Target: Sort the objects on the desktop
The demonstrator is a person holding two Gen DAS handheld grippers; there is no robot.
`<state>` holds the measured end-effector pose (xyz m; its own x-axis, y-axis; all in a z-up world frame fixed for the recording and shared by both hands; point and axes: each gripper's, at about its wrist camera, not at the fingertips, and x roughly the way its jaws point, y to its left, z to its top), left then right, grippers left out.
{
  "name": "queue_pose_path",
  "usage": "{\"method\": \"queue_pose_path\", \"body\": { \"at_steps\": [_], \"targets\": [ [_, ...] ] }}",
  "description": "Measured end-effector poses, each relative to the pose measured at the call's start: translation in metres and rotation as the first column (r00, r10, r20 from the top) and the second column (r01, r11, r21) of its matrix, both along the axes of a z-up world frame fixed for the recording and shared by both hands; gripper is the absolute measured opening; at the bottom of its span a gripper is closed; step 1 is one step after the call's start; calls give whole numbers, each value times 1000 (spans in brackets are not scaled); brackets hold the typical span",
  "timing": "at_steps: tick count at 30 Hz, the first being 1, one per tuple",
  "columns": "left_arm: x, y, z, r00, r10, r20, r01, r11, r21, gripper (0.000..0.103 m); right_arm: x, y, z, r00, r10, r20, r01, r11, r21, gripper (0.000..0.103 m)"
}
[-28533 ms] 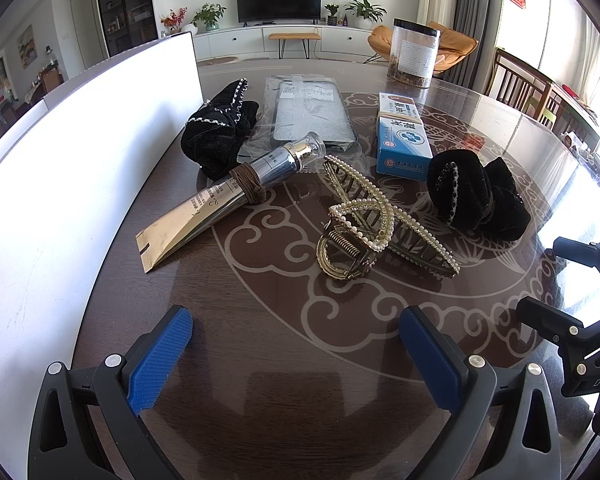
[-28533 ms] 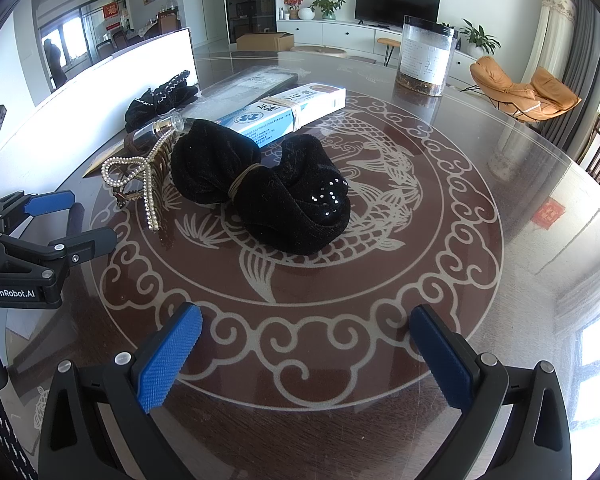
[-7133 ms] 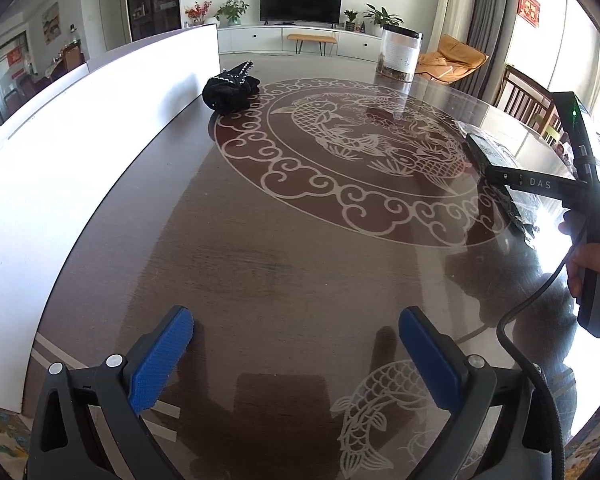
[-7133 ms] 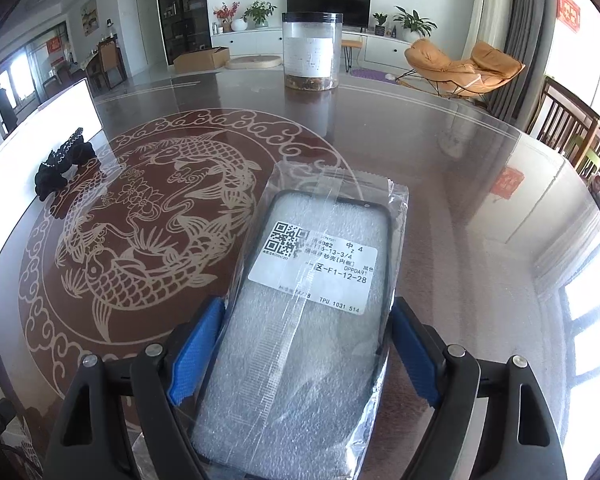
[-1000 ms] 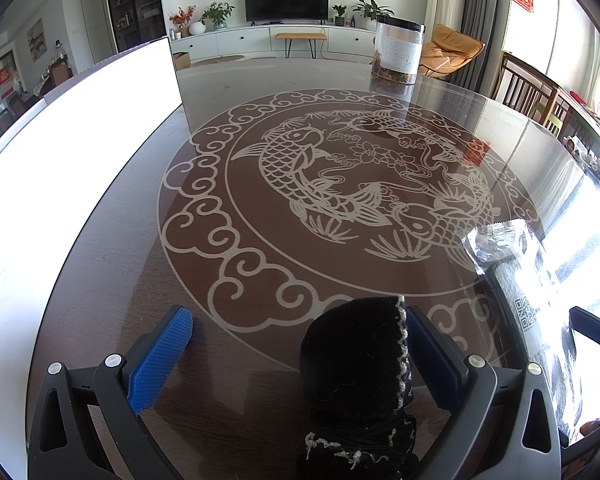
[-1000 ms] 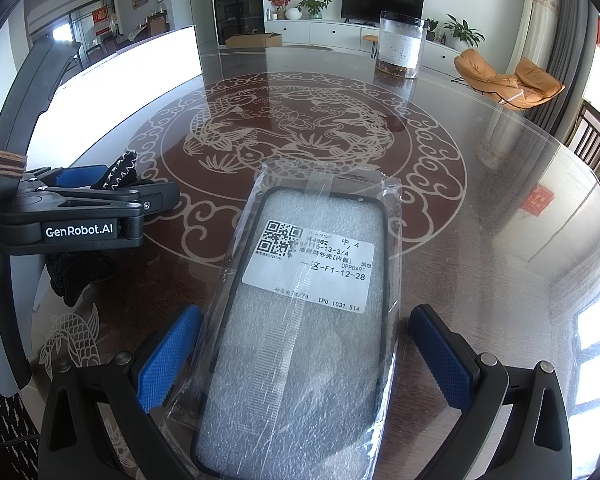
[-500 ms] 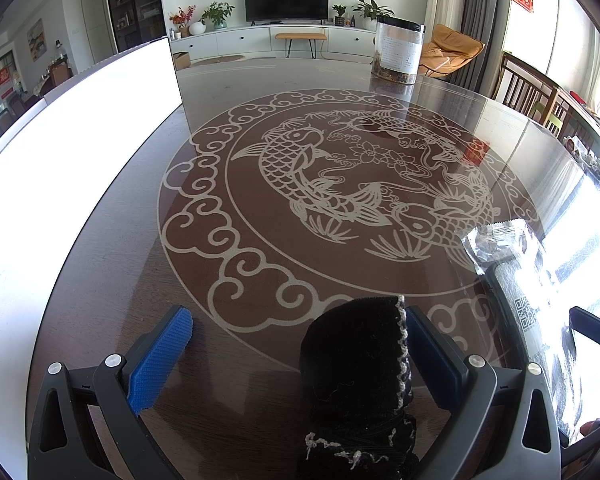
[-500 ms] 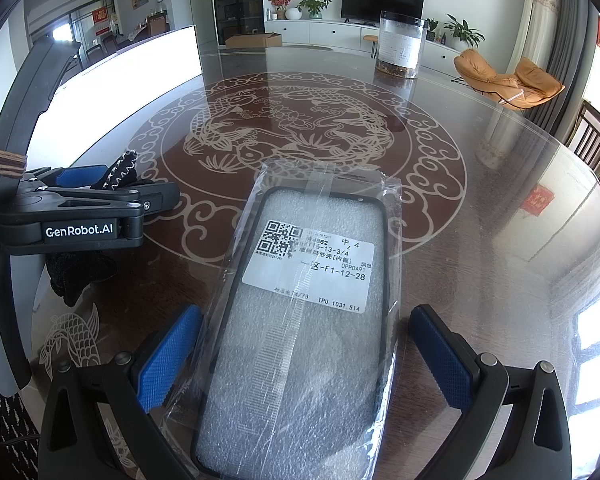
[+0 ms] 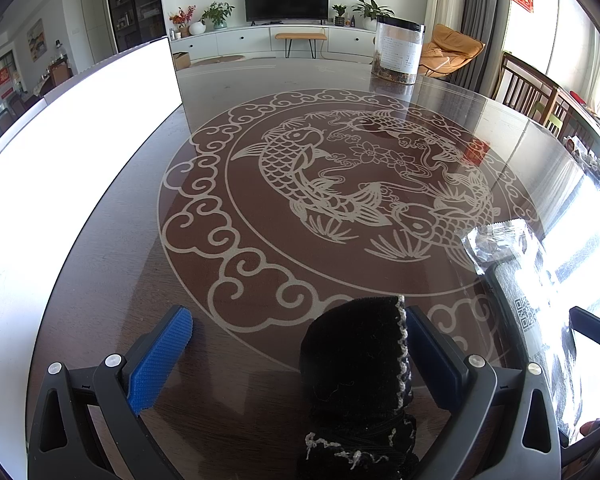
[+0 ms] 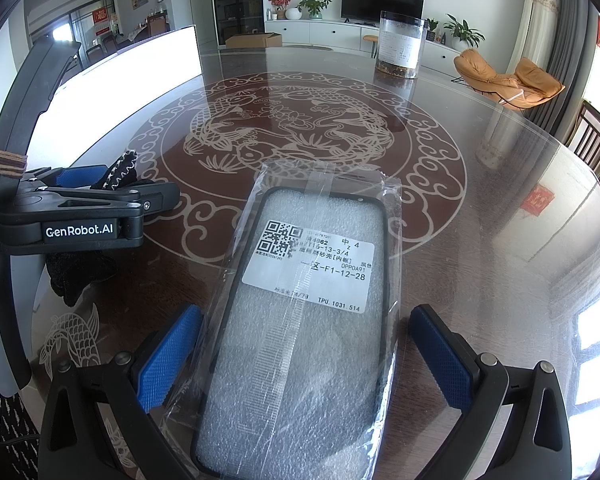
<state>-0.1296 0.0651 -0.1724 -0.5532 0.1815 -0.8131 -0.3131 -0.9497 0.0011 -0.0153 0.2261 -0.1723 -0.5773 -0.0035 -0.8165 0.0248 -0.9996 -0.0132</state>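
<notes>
A black hair accessory with a pale trimmed edge (image 9: pixel 356 360) lies on the dark table (image 9: pixel 112 280). It sits between the fingers of my left gripper (image 9: pixel 296 344), close against the right finger, and that gripper stands wide open. In the right wrist view a phone case in a clear plastic bag with a white label (image 10: pixel 308 300) lies flat between the fingers of my right gripper (image 10: pixel 306 352), which is open too, with gaps at both sides. The left gripper (image 10: pixel 152 196) shows there at the left, the black accessory (image 10: pixel 120 172) poking out beyond it. The bagged case (image 9: pixel 528 292) also shows at the right edge.
A clear jar with a dark lid (image 9: pixel 398 52) stands at the table's far side. A white board (image 9: pixel 60 160) runs along the left edge. Wooden chairs (image 9: pixel 540 96) stand off to the right. The carp pattern (image 9: pixel 340 184) fills the table's centre.
</notes>
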Motion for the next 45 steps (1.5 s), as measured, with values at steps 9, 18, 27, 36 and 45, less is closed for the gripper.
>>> {"method": "queue_pose_path", "body": {
  "at_steps": [9,18,27,36,45],
  "targets": [
    [0,0,0,1000,0,0,0,1000,0,103,0,0,0,1000,0,-2,0,1000,-8,103],
    [0,0,0,1000,0,0,0,1000,0,103,-12,23,11,991,55,125,-40,992,-120,103],
    [-1,0,-1,1000,0,0,0,1000,0,103,-24,-5,5,968,111,225,-111,994,-13,103],
    [-3,-6,4,967,-137,216,155,985,-69,103,-22,-7,4,951,122,284,-128,992,1,103],
    [36,-9,28,942,-268,201,277,960,-21,36,-13,18,21,952,169,254,-154,985,-79,78]
  ]
}}
